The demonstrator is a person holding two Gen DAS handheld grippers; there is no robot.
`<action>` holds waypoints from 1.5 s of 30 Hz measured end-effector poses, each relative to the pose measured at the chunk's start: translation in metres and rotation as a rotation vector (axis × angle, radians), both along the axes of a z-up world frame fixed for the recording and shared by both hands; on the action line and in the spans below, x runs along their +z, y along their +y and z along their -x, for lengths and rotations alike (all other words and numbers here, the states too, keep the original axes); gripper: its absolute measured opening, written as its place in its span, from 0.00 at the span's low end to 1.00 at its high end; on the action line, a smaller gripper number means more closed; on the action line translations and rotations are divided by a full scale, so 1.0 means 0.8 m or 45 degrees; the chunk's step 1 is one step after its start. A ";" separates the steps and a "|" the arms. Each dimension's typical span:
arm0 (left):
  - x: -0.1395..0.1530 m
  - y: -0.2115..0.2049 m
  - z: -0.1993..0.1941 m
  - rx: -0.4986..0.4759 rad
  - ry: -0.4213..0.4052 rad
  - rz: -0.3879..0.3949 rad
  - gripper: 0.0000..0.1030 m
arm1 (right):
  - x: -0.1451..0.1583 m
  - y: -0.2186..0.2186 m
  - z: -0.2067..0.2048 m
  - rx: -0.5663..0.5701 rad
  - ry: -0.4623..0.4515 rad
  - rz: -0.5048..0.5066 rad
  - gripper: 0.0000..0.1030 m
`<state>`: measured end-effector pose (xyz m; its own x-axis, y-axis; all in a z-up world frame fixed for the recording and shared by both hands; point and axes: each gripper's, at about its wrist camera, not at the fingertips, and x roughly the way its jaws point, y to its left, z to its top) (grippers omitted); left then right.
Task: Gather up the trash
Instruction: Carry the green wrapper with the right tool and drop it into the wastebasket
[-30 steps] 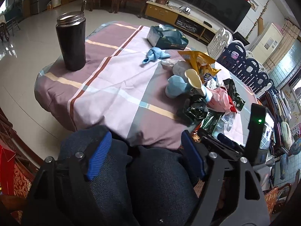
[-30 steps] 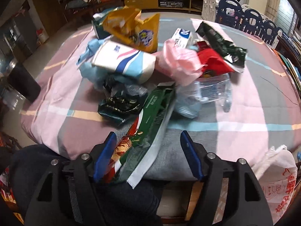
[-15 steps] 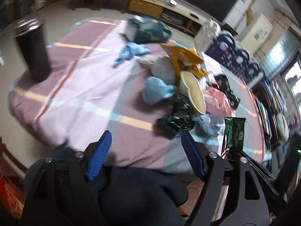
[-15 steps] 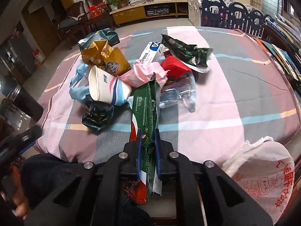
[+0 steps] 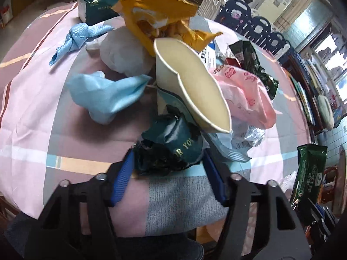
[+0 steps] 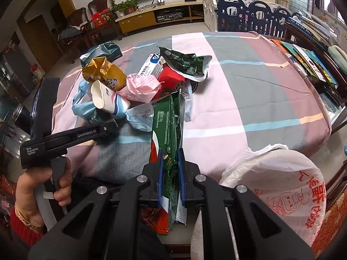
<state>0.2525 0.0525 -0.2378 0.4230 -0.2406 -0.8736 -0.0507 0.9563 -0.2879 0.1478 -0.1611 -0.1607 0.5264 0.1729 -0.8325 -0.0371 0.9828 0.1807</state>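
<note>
1. The trash heap hides much of itself: in the left wrist view the crushed white paper cup covers the near side of the pink plastic bag, and a small blue-and-white carton shows only one end behind that cup.
2. The tall dark flask beside the heap is cut off at the left edge of the right wrist view and is too dim to make out.
3. Only part of the gold lettering on the crumpled dark green foil wrapper can be read; the rest is folded under.
4. The left hand-held gripper has its blue jaws closing around that dark green wrapper, which lies between them just in front of the paper cup on the pink-and-grey checked cloth of the surface. The pads are beside the foil; whether they press it yet cannot be told.
5. The person's left hand grips that tool's handle, with a red sleeve at the wrist.
6. The right hand-held gripper is pressed together, pinching the long green-and-red wafer packet, which reaches from the jaws toward the paper cup's side of the heap.
7. A white plastic bag with red print hangs off the surface edge, well apart from the paper cup.
</note>
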 end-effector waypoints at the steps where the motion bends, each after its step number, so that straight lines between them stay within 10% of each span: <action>1: -0.001 0.001 0.000 0.005 -0.003 0.013 0.51 | 0.002 0.001 0.000 0.000 -0.001 -0.005 0.12; 20: 0.107 0.069 0.131 0.334 -0.355 -0.139 0.46 | 0.043 0.021 0.022 -0.001 -0.158 0.061 0.12; 37: 0.143 0.030 0.156 0.182 -0.407 -0.079 0.46 | 0.072 -0.097 0.061 -0.270 -0.217 0.153 0.13; 45: 0.142 -0.050 0.163 -0.113 -0.372 0.007 0.47 | -0.006 -0.169 0.103 -0.408 0.063 0.199 0.14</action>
<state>0.1220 0.0128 -0.1245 0.6331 -0.2922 -0.7168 0.1188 0.9517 -0.2831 0.0657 -0.2963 -0.1653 0.4915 -0.1261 -0.8617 0.2828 0.9589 0.0209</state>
